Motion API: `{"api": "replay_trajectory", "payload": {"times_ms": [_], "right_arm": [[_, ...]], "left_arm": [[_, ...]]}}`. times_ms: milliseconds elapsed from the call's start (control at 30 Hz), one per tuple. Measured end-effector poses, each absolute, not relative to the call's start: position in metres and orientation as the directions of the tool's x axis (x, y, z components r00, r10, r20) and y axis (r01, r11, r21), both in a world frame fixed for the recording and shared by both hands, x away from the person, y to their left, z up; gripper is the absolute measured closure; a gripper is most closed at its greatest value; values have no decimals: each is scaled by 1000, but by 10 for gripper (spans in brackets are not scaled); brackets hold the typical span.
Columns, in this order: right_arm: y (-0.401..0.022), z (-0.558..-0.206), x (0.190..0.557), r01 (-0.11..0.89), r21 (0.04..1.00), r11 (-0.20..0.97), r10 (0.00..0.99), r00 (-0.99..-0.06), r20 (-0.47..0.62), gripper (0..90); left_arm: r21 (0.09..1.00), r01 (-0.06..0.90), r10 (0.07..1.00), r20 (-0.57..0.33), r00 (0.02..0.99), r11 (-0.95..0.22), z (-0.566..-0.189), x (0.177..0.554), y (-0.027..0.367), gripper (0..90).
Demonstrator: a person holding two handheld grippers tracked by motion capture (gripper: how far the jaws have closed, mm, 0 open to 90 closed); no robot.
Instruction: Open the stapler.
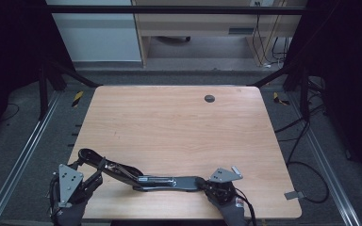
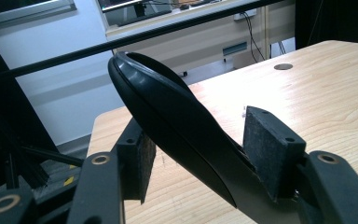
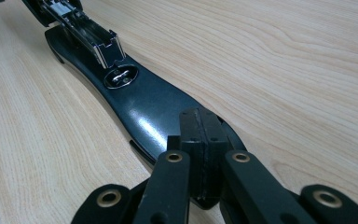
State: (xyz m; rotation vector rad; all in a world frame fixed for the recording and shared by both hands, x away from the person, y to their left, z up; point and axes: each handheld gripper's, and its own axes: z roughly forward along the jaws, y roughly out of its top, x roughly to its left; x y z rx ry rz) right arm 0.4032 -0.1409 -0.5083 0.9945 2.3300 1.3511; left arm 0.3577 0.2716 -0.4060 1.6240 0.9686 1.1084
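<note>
Opened stapler (image 1: 141,176) lies lengthwise along the bench's (image 1: 179,122) near edge: right claw (image 1: 206,184) pressed together on its base end, left claw (image 1: 94,181) apart around the raised arm.

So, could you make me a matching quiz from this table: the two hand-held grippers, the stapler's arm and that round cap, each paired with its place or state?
Things:
1. left hand-held gripper
2. right hand-held gripper
3. stapler arm
4. round cap

Places or states:
A. jaws shut, tips on the stapler base
B. set in the table near its far edge
C. jaws apart, one on either side of the stapler arm
D. swung up, tilted off the table

Pairs: 1-C, 2-A, 3-D, 4-B
</note>
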Motion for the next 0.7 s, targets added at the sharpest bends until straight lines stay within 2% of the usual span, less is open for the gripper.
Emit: {"api": "replay_trajectory", "payload": {"times_ms": [700], "right_arm": [[-141,-508,403,426,842,330,677,-729,104,900]], "left_arm": [[954,107,928,242,284,-281,-407,357,274,423]]}}
